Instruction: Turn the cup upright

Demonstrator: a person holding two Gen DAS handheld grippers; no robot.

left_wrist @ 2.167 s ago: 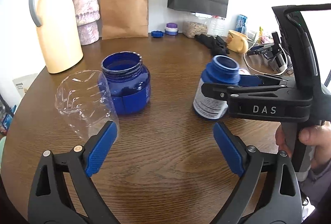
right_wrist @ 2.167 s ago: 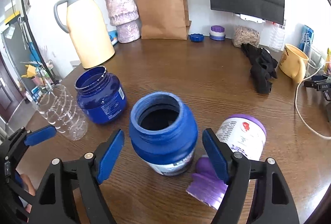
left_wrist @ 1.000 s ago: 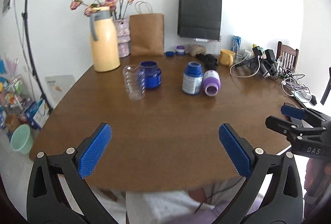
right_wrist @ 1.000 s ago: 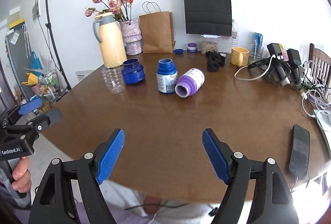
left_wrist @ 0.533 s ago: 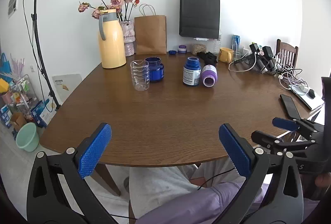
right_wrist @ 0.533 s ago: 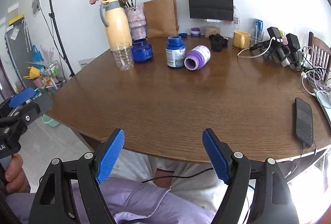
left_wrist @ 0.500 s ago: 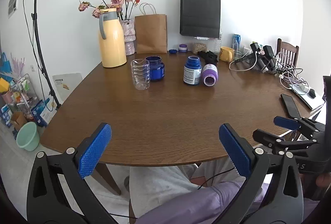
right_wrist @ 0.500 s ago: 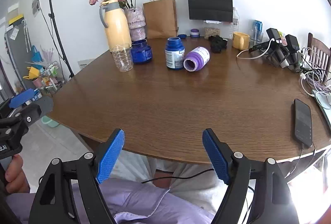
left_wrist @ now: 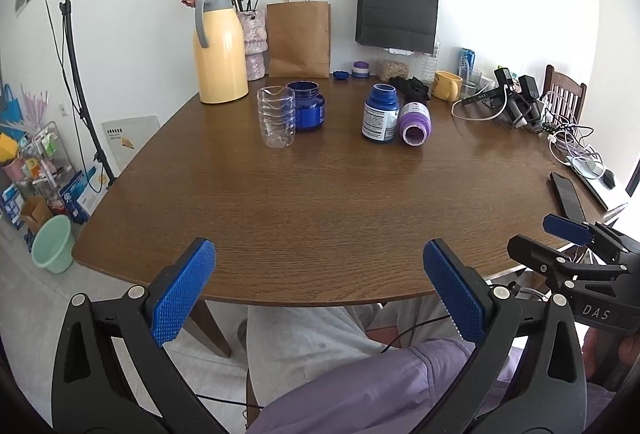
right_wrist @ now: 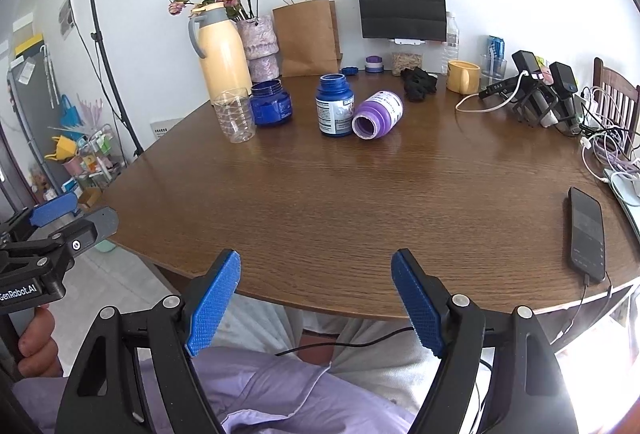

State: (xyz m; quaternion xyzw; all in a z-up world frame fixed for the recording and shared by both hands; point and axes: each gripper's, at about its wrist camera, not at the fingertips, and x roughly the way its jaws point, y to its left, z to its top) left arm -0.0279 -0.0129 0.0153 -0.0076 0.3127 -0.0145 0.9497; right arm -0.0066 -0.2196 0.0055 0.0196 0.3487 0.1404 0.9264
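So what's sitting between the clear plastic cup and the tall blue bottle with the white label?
The squat blue jar stands between the clear plastic cup and the tall blue bottle, right beside the cup; the right wrist view shows it best.
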